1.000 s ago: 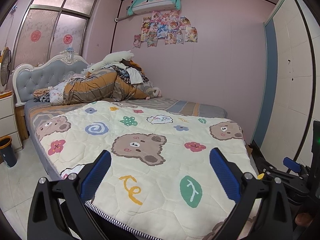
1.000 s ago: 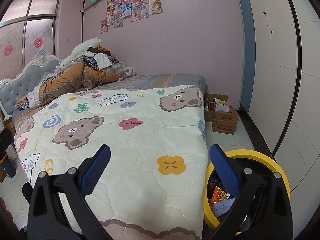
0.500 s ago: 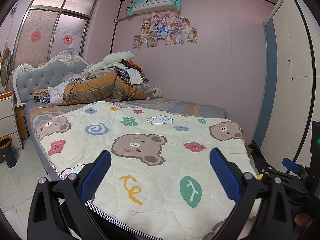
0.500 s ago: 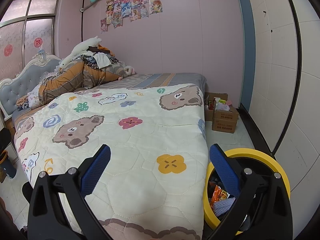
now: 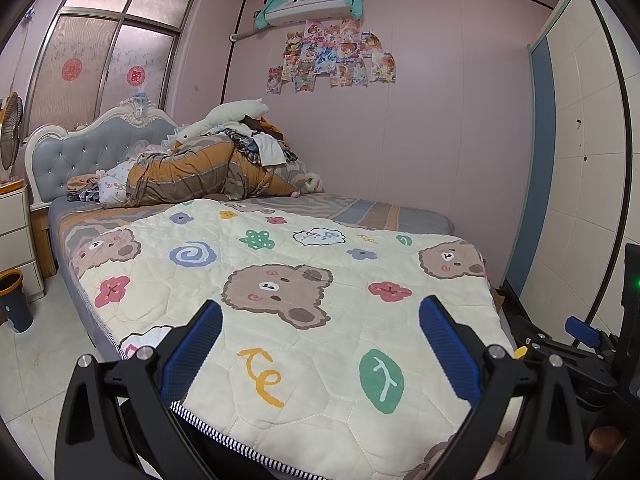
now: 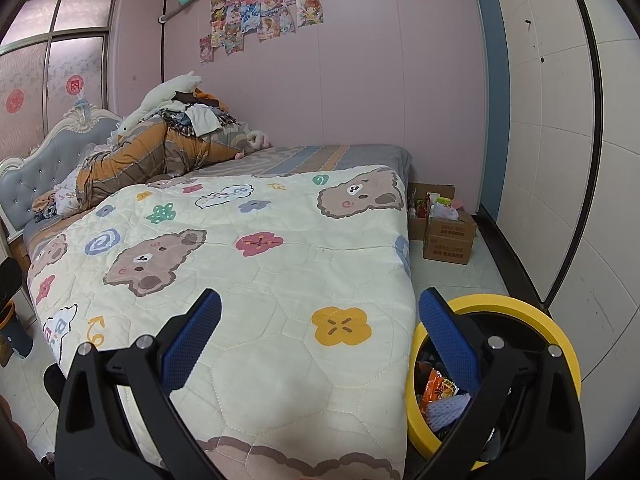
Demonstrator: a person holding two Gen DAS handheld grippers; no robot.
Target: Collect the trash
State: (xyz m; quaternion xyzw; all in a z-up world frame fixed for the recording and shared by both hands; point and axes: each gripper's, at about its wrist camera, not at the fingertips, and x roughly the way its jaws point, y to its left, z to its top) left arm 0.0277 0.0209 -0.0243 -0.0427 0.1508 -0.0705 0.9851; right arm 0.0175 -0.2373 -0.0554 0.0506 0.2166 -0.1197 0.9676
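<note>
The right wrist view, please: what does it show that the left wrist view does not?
Only the right wrist view shows the yellow-rimmed bin holding wrappers, and the cardboard boxes on the floor past the bed. Only the left wrist view shows the fan and white drawers. Both share the bear quilt, the posters and an open tool, left and right.
</note>
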